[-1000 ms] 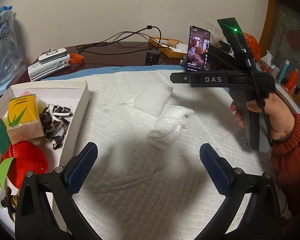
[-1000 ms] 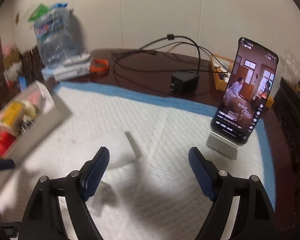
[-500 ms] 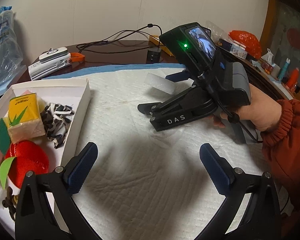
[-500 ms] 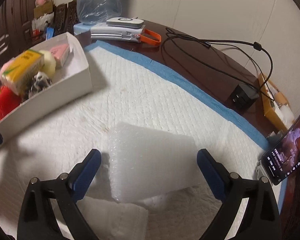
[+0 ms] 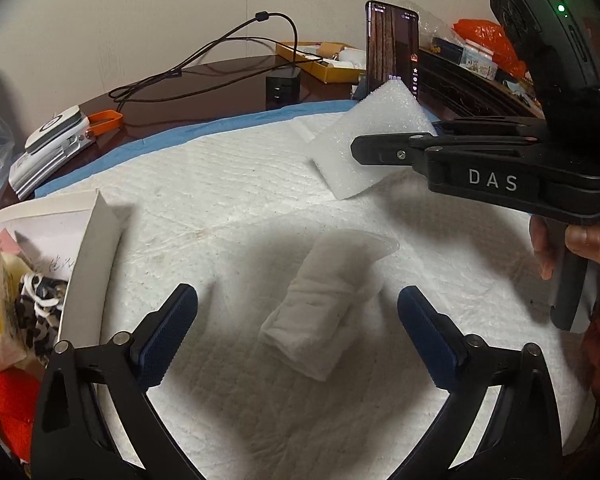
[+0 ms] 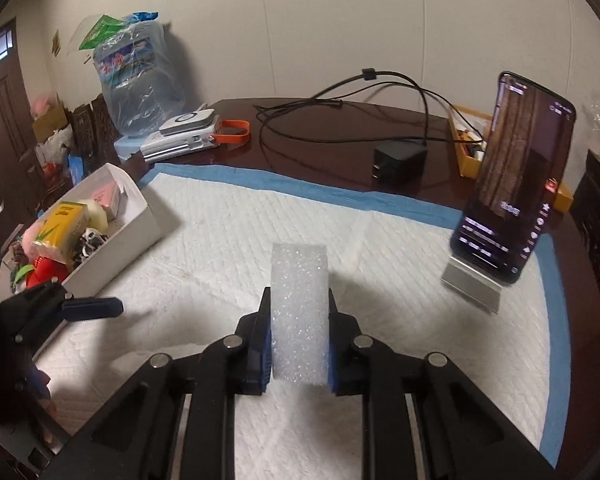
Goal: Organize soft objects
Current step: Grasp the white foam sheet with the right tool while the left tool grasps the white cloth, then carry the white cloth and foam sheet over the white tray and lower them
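My right gripper (image 6: 299, 344) is shut on a white foam block (image 6: 299, 312) and holds it above the white mat; the foam block (image 5: 364, 140) and the gripper's black body (image 5: 492, 168) also show at upper right in the left wrist view. My left gripper (image 5: 296, 336) is open and empty, its fingers on either side of a rolled white cloth (image 5: 324, 304) that lies on the mat just ahead of them. A white box (image 6: 112, 236) at the left holds a yellow pack (image 6: 62, 228), a red plush (image 5: 8, 400) and a leopard-print piece (image 5: 40, 312).
A phone on a stand (image 6: 512, 208) is at the mat's right. A black charger with cables (image 6: 400, 160), a white device with an orange strap (image 6: 188, 136), a yellow tray (image 5: 320, 60) and a plastic-wrapped water jug (image 6: 140, 80) sit on the dark table behind.
My right gripper closed on the foam block and lifted it off the mat. My left gripper moved forward over the rolled cloth, which now lies between its open fingers.
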Available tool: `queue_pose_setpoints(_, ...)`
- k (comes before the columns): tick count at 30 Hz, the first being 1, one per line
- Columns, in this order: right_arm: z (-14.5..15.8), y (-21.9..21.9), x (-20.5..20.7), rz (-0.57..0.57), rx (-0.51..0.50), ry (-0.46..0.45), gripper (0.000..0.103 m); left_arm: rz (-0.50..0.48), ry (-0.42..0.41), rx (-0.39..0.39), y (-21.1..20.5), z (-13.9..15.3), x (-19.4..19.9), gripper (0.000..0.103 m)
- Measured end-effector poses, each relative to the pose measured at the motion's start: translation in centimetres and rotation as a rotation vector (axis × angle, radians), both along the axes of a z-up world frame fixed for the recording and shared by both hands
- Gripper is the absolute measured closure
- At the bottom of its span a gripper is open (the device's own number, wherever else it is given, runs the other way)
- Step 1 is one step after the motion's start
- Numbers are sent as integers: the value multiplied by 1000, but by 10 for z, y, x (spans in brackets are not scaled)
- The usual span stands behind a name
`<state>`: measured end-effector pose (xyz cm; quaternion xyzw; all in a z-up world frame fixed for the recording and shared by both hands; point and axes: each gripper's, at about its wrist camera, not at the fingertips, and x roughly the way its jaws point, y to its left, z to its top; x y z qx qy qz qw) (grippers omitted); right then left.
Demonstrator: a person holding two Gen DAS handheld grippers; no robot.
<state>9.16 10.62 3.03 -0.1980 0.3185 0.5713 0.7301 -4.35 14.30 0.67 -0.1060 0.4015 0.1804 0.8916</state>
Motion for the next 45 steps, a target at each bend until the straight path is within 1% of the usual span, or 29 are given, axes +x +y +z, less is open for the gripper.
queue_pose_setpoints(1, -1, 0, 1, -4, 5, 9, 84, -13, 15, 2, -1, -3, 5, 31)
queue_pose_setpoints(2, 0, -1, 1, -7, 10, 18, 84, -26, 28, -2, -2, -5, 9, 43)
queue_pose_setpoints(3, 0, -3, 1, -13, 17, 25, 84, -39, 36, -9, -3, -7, 12, 54)
queue_pose_setpoints(4, 2, -9, 1, -16, 24, 29, 84, -42, 39, 16, -5, -7, 12, 55)
queue_pose_setpoints(6, 5, -21, 2, -25, 57, 56, 84, -57, 29, 32, -9, -5, 8, 57)
queue_pose_setpoints(9, 13, -47, 5, -44, 123, 131, 84, -37, -25, 0, -8, 1, -6, 59)
queue_pose_setpoints(12, 23, -73, -2, -61, 186, 160, 84, -17, -89, -32, -10, 11, -24, 59)
queue_pose_setpoints(17, 29, -108, -22, -77, 272, 208, 84, 3, -190, 3, -28, 37, -54, 58)
queue_pose_setpoints(21, 30, -118, -37, -74, 320, 239, 84, 28, -270, 26, -38, 57, -80, 58)
queue_pose_setpoints(23, 33, -122, -43, -60, 338, 253, 84, 50, -302, 53, -39, 67, -92, 58)
queue_pose_setpoints(28, 38, -116, -61, -10, 347, 252, 84, 106, -359, 71, -31, 84, -120, 58)
queue_pose_setpoints(36, 37, -90, -95, 90, 316, 262, 84, 204, -393, 67, -15, 85, -160, 58)
queue_pose_setpoints(40, 41, -77, -111, 136, 304, 247, 84, 252, -411, 73, -6, 90, -179, 58)
queue_pose_setpoints(45, 49, -65, -125, 177, 299, 226, 84, 288, -438, 91, -2, 97, -198, 58)
